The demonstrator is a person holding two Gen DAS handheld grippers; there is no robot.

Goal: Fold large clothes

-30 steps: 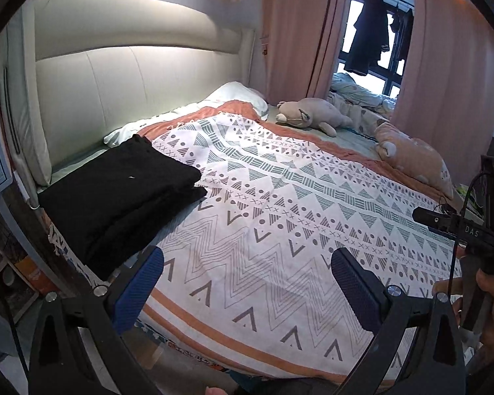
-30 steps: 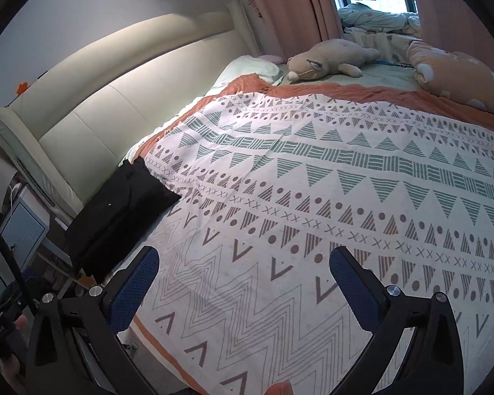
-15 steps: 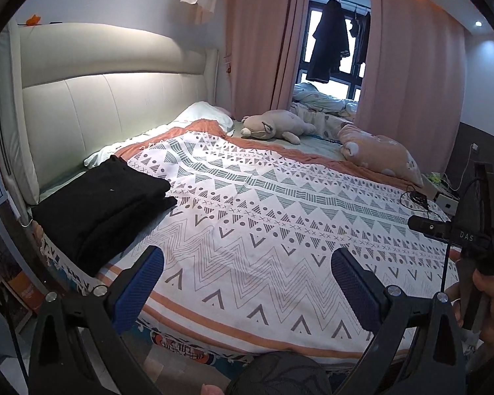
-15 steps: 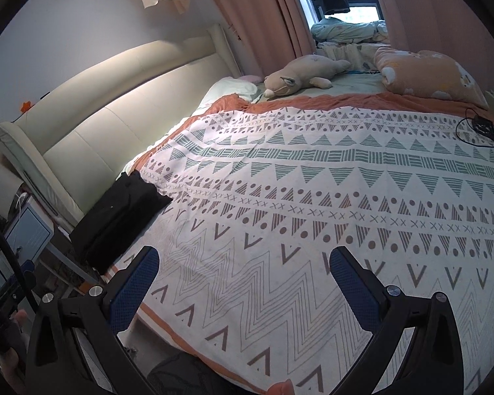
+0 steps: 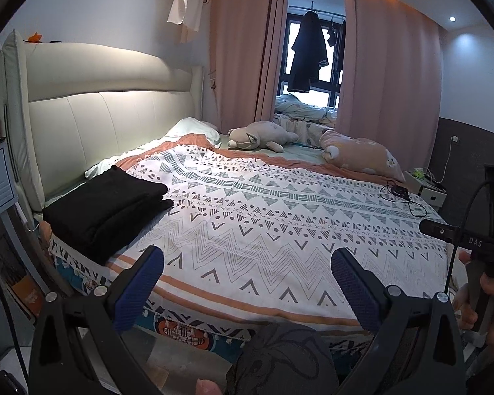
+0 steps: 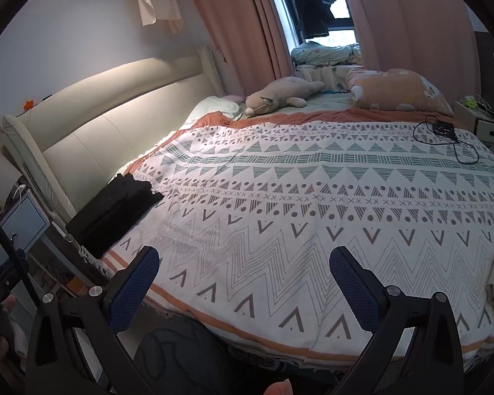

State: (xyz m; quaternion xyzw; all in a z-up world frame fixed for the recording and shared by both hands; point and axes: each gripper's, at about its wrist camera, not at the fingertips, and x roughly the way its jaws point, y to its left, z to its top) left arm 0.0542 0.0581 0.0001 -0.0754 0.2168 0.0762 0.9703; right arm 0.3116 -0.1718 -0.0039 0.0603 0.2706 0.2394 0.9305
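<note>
Left wrist: folded black garment (image 5: 107, 209) lies lengthwise along the headboard (image 5: 112, 121).

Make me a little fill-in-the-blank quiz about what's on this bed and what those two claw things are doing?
The folded clothes on the patterned blanket are ____ in colour.
The left gripper and right gripper both hold ____.
The plush toy lies near the ____ curtains.

Missing words: black; nothing; pink

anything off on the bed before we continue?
Mostly tidy. Black clothes sit folded at the headboard-side corner, slightly overhanging the edge. One stray: a black cable with a small device lies loose on the blanket at the far side. Both grippers are open and empty.
</note>
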